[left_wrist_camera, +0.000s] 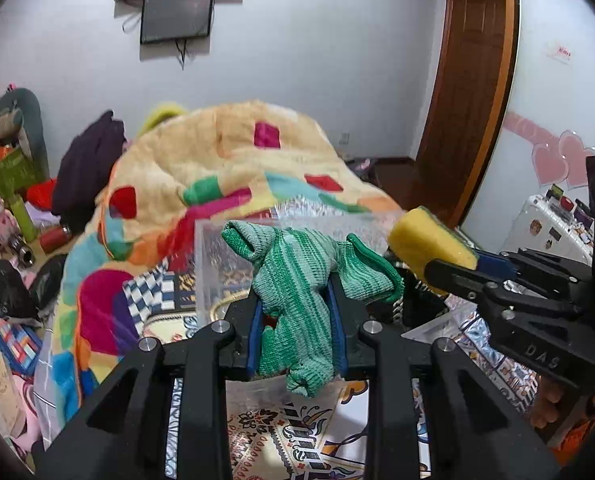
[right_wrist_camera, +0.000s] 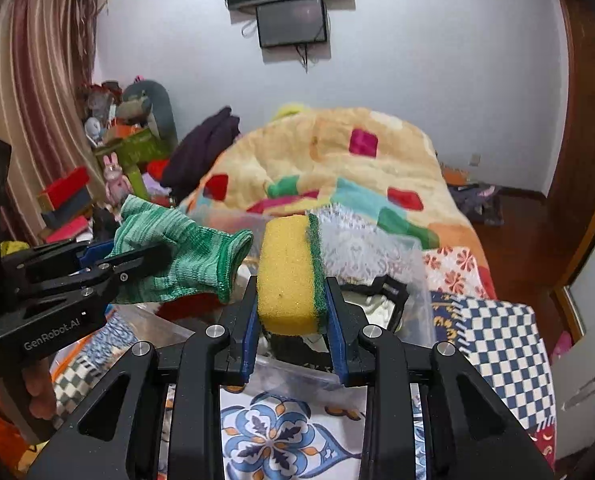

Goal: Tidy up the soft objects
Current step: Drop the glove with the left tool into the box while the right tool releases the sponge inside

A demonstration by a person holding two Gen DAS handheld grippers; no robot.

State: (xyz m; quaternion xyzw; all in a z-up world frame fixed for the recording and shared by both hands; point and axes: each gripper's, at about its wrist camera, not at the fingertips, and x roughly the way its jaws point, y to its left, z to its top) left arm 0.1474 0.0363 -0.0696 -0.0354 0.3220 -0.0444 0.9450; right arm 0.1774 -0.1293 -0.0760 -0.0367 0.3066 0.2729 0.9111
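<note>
Above the clear plastic bin (left_wrist_camera: 217, 264) on the bed, the left gripper (left_wrist_camera: 295, 316) pinches a limp, ribbed green knit glove (left_wrist_camera: 297, 280); beside it the right gripper (right_wrist_camera: 291, 312) squeezes a springy yellow sponge (right_wrist_camera: 285, 276) with green scouring face; carrying seems done, so next each must lower and let go inside.

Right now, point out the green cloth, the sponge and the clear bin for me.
green cloth (left_wrist_camera: 297, 280): left wrist view, mid-fold between the tongs.
sponge (right_wrist_camera: 285, 272): right wrist view, yellow face.
clear bin (left_wrist_camera: 217, 264): left wrist view, near wall.
</note>
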